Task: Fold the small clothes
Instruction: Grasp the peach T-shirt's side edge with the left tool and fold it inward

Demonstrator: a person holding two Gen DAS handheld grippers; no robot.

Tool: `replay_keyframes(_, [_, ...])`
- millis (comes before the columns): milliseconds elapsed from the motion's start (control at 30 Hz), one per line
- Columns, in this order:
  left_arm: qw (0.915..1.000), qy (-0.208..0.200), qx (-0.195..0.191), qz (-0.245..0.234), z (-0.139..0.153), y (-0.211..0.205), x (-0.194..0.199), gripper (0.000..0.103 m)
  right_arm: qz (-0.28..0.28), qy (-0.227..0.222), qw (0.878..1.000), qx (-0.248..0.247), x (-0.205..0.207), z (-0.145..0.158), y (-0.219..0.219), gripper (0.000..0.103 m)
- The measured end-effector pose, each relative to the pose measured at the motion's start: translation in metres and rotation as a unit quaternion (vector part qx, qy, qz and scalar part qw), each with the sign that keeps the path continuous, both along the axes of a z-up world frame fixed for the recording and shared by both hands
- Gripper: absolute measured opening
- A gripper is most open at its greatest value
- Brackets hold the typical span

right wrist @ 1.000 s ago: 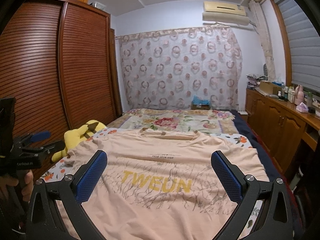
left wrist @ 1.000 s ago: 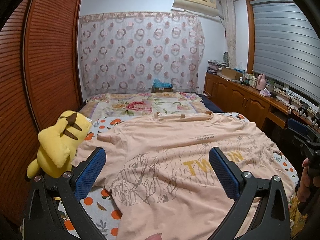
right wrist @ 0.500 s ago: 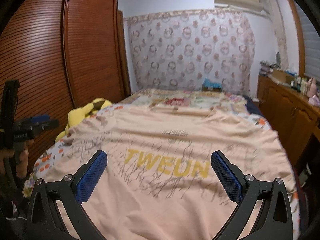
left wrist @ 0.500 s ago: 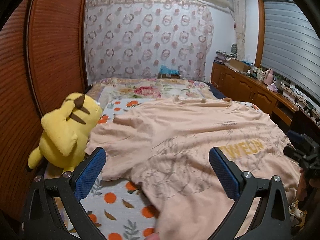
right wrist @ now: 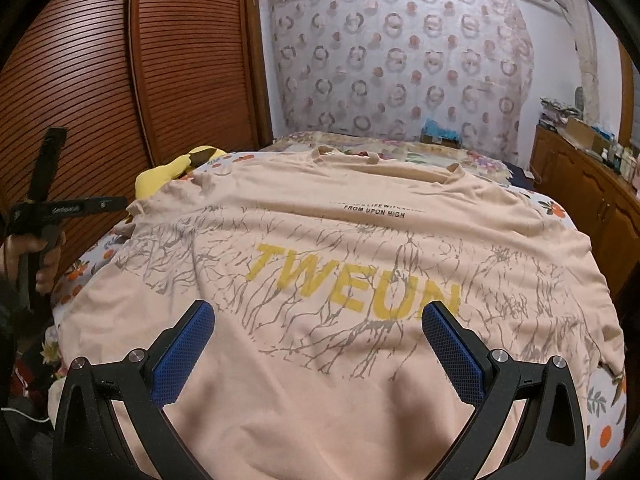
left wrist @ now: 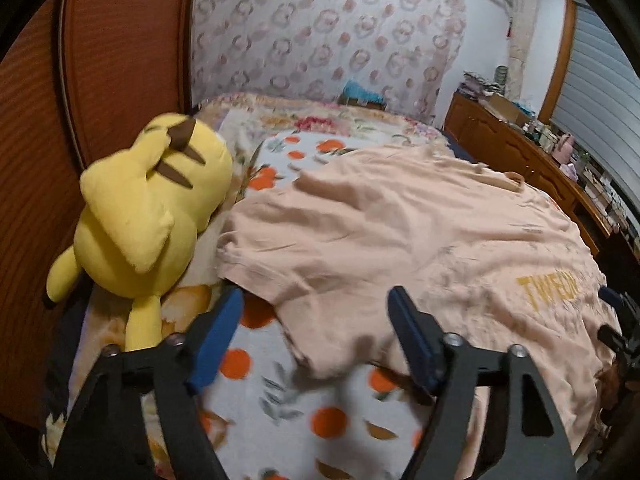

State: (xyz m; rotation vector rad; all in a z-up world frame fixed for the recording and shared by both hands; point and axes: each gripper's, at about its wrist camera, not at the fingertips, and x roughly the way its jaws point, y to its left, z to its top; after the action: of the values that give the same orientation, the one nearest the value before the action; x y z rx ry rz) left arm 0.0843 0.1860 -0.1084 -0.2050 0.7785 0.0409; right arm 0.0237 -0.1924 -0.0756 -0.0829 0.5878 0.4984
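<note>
A peach T-shirt [left wrist: 400, 232] printed "TWEUN" lies spread face up on the bed, collar toward the far end [right wrist: 320, 240]. My left gripper [left wrist: 314, 296] hovers low over its left sleeve. The jaws are closing, with the sleeve's hem and a fold of cloth lying between them, and the pads do not press on the cloth. My right gripper [right wrist: 318, 310] stands open just above the shirt's lower middle, below the yellow lettering, with nothing pinched. In the right wrist view a hand [right wrist: 44, 256] holds the left gripper's handle [right wrist: 60, 210] at the bed's left edge.
A yellow plush toy [left wrist: 148, 208] lies against the wooden wardrobe [left wrist: 120, 60], touching the sleeve's left side. An orange-print sheet [left wrist: 280, 392] covers the bed. A wooden cabinet [right wrist: 580, 184] with clutter on top runs along the right wall.
The left gripper has swung left and dropped toward the sleeve, and its jaws have narrowed. The right gripper has dipped closer to the shirt and stays wide.
</note>
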Motion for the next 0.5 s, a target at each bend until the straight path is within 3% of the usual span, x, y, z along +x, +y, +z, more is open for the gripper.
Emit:
replay_keyframes(33, [0.9999, 0.012, -0.003, 0.005, -0.005, 0.007, 0.007, 0.062, -0.001, 0.002, 1.0, 0.0, 0.0, 0.001, -0.002, 0.103])
replay_keyframes(200, [0.9988, 0.048, -0.006, 0.008, -0.018, 0.021, 0.026, 0.053, -0.007, 0.003, 1.0, 0.006, 0.004, -0.011, 0.011, 0.103])
replay_keyframes(267, [0.9985, 0.054, -0.003, 0.004, -0.022, 0.023, 0.03, 0.041, -0.008, 0.006, 1.0, 0.006, 0.007, -0.013, 0.014, 0.103])
replay_keyframes(333, [0.9984, 0.055, 0.012, 0.0, -0.02, 0.021, 0.031, 0.022, -0.007, 0.004, 1.0, 0.007, 0.006, -0.012, 0.014, 0.103])
replay_keyframes(500, [0.9973, 0.046, 0.047, -0.032, -0.007, 0.011, 0.03, 0.006, -0.007, 0.002, 1.0, 0.004, 0.006, -0.013, 0.014, 0.103])
